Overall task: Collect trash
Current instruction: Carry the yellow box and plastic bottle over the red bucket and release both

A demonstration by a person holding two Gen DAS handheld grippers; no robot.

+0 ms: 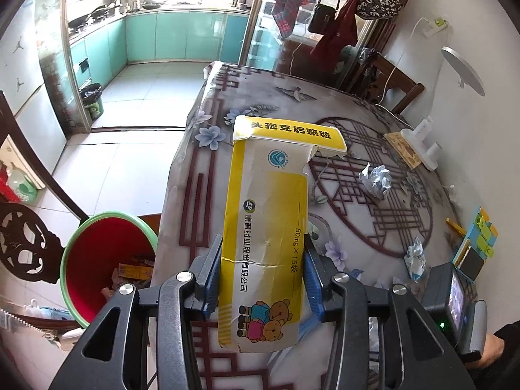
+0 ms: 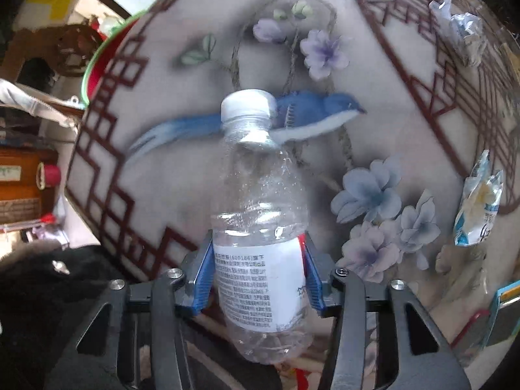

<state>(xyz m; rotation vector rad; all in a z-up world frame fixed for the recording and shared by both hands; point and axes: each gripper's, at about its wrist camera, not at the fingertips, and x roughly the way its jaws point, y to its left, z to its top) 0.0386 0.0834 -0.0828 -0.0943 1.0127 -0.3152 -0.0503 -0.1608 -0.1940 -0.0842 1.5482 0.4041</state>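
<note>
While my left fingers [image 1: 263,279] clamp the yellow medicine box [image 1: 265,227] mid-frame above the surface [image 1: 325,104], ready for the red bin [image 1: 97,253] at lower left, my right fingers [image 2: 258,279] grip the empty water bottle [image 2: 260,227] by its labelled middle at frame centre.

Both wrist views look steeply down, close over the same table [image 1: 373,104].

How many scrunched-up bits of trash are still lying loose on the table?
2. A crumpled paper ball lies on the round lattice pattern, and a crushed wrapper lies nearer, by the colourful blocks. More could be hidden behind the held box.
</note>
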